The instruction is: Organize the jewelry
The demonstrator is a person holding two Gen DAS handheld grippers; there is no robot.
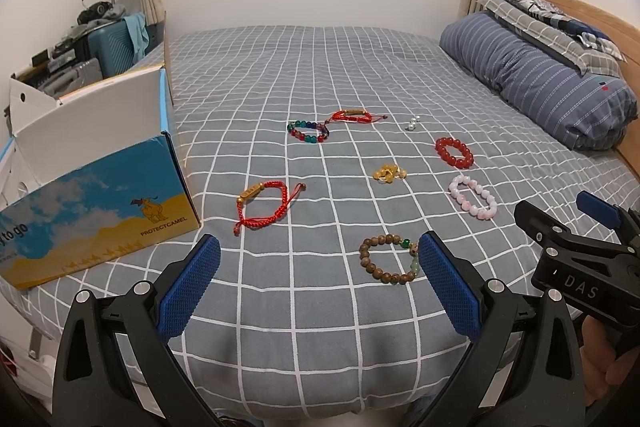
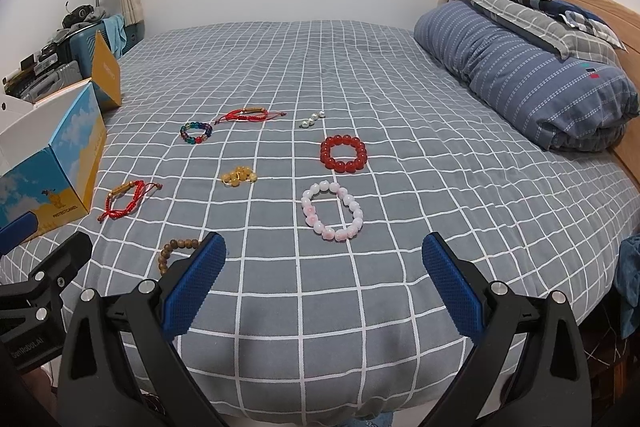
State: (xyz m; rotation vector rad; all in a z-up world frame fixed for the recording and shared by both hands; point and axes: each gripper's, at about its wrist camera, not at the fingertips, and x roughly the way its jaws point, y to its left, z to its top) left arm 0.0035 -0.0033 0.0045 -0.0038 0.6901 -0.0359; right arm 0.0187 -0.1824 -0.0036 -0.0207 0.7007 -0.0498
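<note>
On the grey, white-checked bedspread (image 1: pixel 320 75) we find the jewelry lying loose and apart: a brown wooden bead bracelet with a green stone (image 1: pixel 390 259) nearest the left gripper (image 1: pixel 320 283), and a pale pink-and-white bead bracelet (image 2: pixel 332 211) just ahead of the right gripper (image 2: pixel 324 283). Both sets of fingers stand wide and hold nothing. The open blue-and-yellow cardboard box (image 1: pixel 96 211) sits at the bed's left edge, and we judge it the likely container. We advise taking one bracelet at a time, pinching across a single strand of beads, since round beads may roll from the pads on soft bedding.
</note>
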